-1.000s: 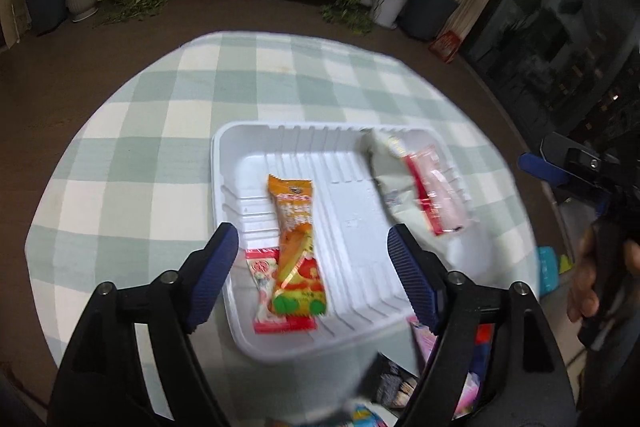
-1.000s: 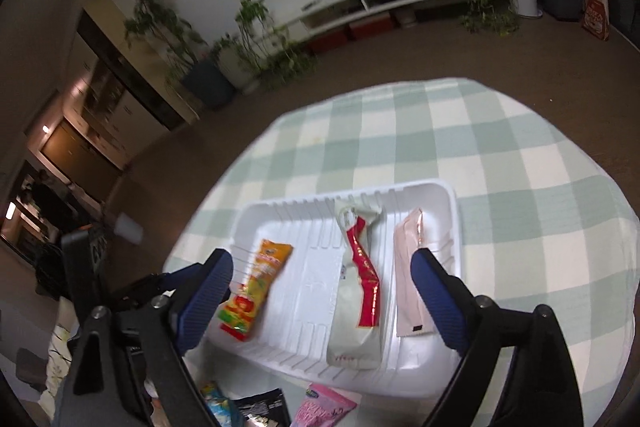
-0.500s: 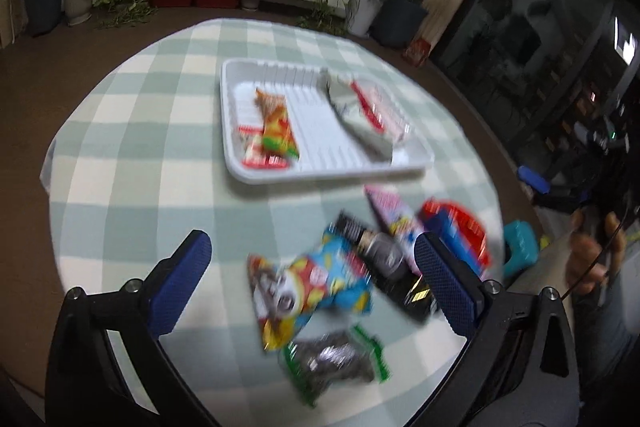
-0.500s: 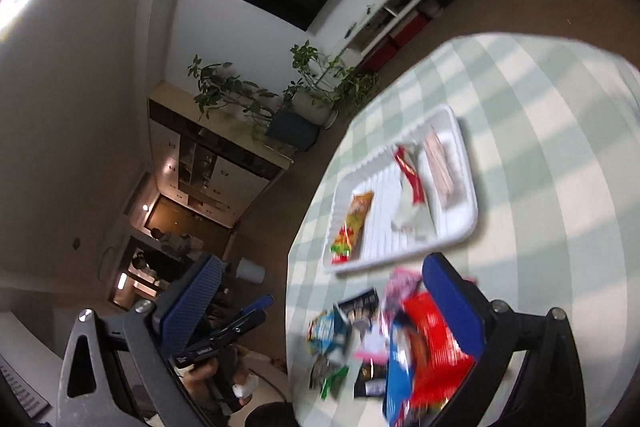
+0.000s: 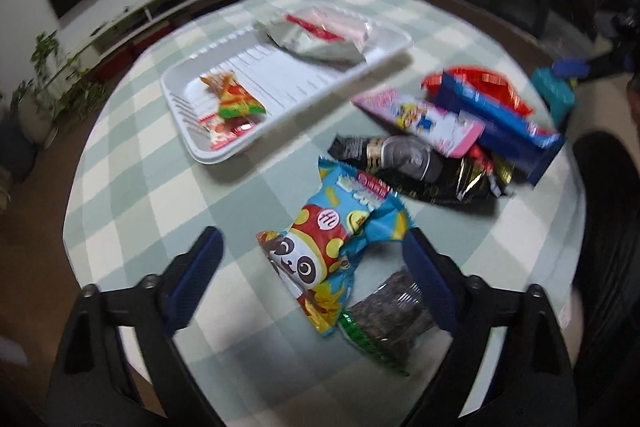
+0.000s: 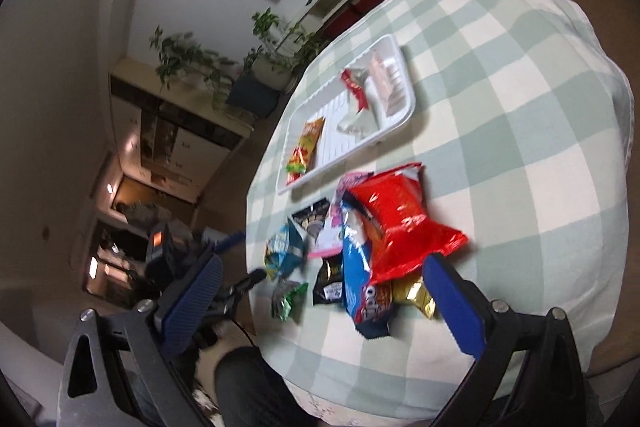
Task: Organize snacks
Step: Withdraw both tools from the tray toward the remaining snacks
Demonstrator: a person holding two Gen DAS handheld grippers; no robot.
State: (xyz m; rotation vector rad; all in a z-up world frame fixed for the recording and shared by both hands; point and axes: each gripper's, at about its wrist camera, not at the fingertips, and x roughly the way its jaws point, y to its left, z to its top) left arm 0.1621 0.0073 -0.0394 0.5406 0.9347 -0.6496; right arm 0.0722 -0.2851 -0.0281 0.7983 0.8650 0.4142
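Left hand-held gripper [image 5: 310,275]: jaws wide but closing; the panda snack bag [image 5: 332,251] lies between the fingers, pads not pressing on it; nothing grasped.
Right hand-held gripper [image 6: 320,291]: jaws spread as wide as they go, released, holding nothing; it hangs over the near end of the loose pile, with the blue bag [image 6: 362,291] and gold packet [image 6: 416,297] between the fingers.
Worktop [image 5: 132,179]: round, covered by a green-and-white checked cloth.
Tray [image 5: 188,91]: one, white, on the far part of the worktop, well apart from both grippers.
Snacks in tray: four counted. An orange packet [image 5: 236,101] over a red-and-white one [image 5: 226,131] at the left end; a grey-white pouch with a red stripe [image 5: 316,45] and a pale pink packet [image 5: 348,25] at the right end.
Loose snacks on worktop: about seven, in an overlapping heap between tray and grippers. Panda bag, dark green-edged bag [image 5: 394,319], black packet [image 5: 416,167], pink packet [image 5: 424,117], blue bag, red bag [image 6: 394,219], gold packet. Count uncertain where they overlap.
Change from one second ago: both cameras then looked down closely on the tray; now they stand back over the loose heap, and the tray contents are unchanged.
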